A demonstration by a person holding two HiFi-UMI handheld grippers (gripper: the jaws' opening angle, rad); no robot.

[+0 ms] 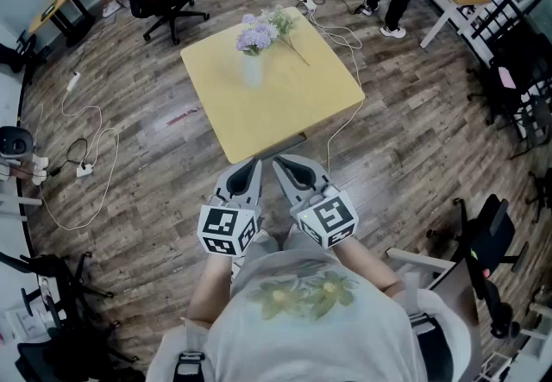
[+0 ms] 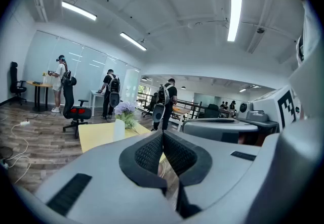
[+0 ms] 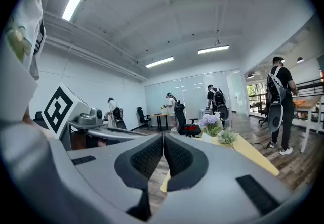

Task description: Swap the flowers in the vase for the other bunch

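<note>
Jaws pressed together on nothing, the left gripper [image 1: 250, 166] and right gripper [image 1: 285, 165] hover just off the yellow table's [image 1: 285, 109] near edge. The vase [image 1: 251, 70] of purple flowers [image 1: 254, 35] stands toward the far edge. The other bunch [image 1: 285, 24], seemingly pale-bloomed, lies beside it near the far right corner.

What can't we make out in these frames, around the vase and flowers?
- Stems inside the vase: head view, hidden by its opaque white wall.
- Loose bunch: head view, too small to tell the flower kind.
- Base of the table: head view, mostly under the tabletop.
- Table's near edge: left gripper view, covered by the left gripper body.
</note>
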